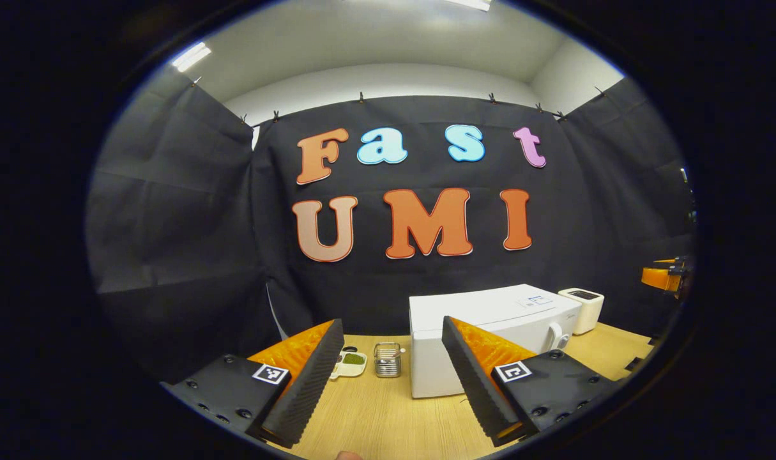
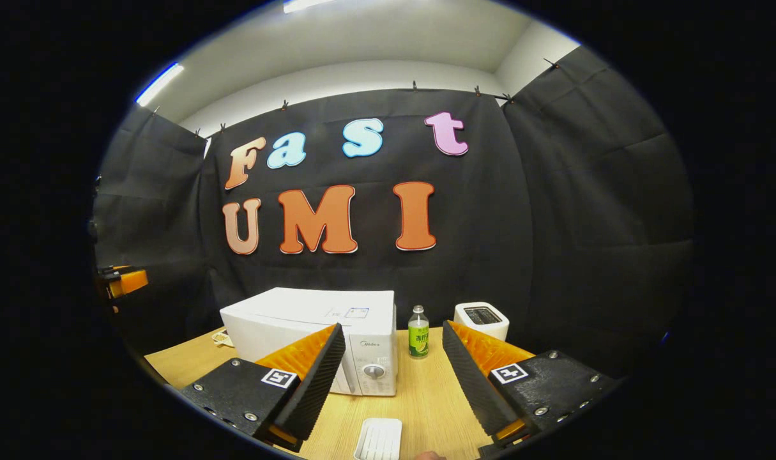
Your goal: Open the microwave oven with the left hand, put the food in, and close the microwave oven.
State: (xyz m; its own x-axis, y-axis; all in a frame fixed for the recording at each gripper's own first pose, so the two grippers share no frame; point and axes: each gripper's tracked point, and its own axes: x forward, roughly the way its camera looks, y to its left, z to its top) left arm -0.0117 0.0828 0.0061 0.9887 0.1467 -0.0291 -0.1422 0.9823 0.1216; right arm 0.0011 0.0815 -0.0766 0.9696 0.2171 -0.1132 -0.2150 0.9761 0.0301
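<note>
A white microwave (image 1: 483,319) stands on the wooden table (image 1: 388,415), its door shut and its handle (image 1: 557,335) on the right end. My left gripper (image 1: 393,321) is open and empty, held back from the table's near edge. The right gripper view shows the microwave (image 2: 298,316) from its front corner, with a dial (image 2: 373,370) on the panel. My right gripper (image 2: 393,324) is open too, with nothing between its fingers. A white ribbed tray (image 2: 379,439) lies just below it. A small white dish with green food (image 1: 351,361) sits left of the microwave.
A metal mesh holder (image 1: 388,359) stands beside the dish. A white toaster (image 2: 481,317) and a green-labelled bottle (image 2: 418,332) stand right of the microwave. The other gripper shows as an orange part at the right edge (image 1: 662,278) and the left edge (image 2: 122,280).
</note>
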